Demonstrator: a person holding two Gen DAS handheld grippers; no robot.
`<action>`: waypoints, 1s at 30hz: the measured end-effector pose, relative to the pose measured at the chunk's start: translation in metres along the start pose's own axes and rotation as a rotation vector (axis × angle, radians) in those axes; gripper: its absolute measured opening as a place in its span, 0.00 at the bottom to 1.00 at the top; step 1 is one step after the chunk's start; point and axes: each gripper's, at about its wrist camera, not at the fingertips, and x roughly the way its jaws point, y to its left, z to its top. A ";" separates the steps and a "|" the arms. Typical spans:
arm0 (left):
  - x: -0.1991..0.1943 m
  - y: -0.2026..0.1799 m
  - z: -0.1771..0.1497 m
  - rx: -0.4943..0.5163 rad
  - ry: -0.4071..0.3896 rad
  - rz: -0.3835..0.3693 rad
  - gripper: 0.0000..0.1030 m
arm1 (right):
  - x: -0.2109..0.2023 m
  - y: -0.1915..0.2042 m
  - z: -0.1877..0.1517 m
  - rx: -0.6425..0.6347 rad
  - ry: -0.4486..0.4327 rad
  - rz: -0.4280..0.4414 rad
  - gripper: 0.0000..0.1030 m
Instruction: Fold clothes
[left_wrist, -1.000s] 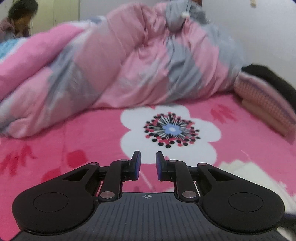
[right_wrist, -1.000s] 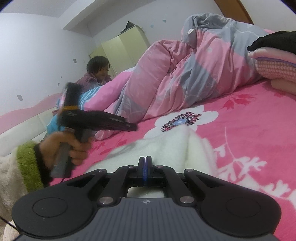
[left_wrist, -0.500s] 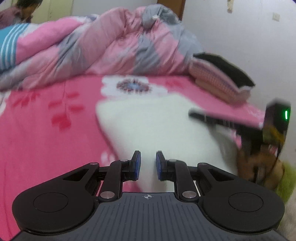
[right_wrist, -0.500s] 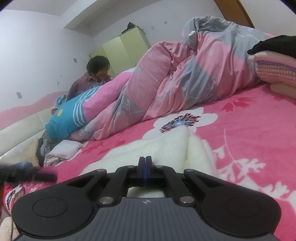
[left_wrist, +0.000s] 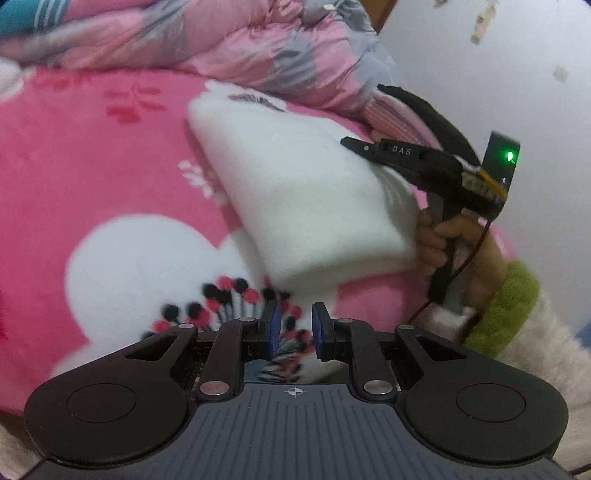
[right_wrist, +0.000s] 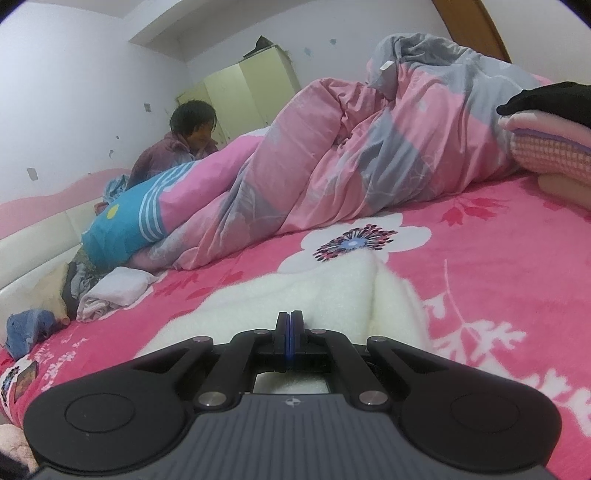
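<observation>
A white fleece garment (left_wrist: 303, 192) lies folded on the pink flowered blanket (left_wrist: 110, 177). In the left wrist view my left gripper (left_wrist: 294, 321) hovers over a flower print just short of the garment's near edge, its blue pads a small gap apart with nothing between them. My right gripper (left_wrist: 351, 143), held by a hand in a green cuff (left_wrist: 506, 295), reaches in from the right with its tip over the garment's top. In the right wrist view that gripper (right_wrist: 290, 317) is shut, pads together, and low over the white fleece (right_wrist: 314, 284).
A bunched pink and grey quilt (right_wrist: 351, 155) fills the far side of the bed. Folded clothes (right_wrist: 550, 147) are stacked at the right. Loose clothes (right_wrist: 110, 291) lie at the left by a blue pillow (right_wrist: 122, 229). A person (right_wrist: 184, 136) sits beyond it.
The left gripper swung right and dipped, from facing the quilt to facing the white garment and the right gripper. It left the right wrist view. The right gripper stayed put and shut.
</observation>
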 end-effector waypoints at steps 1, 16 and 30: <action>-0.003 0.004 0.004 -0.010 -0.025 0.016 0.17 | 0.000 0.000 0.000 -0.003 0.001 -0.002 0.00; 0.101 0.047 0.099 0.104 -0.124 0.279 0.09 | 0.001 0.001 0.001 -0.015 0.014 -0.010 0.00; 0.026 -0.009 0.021 0.040 0.148 -0.046 0.00 | 0.003 -0.002 0.003 0.008 0.021 0.003 0.00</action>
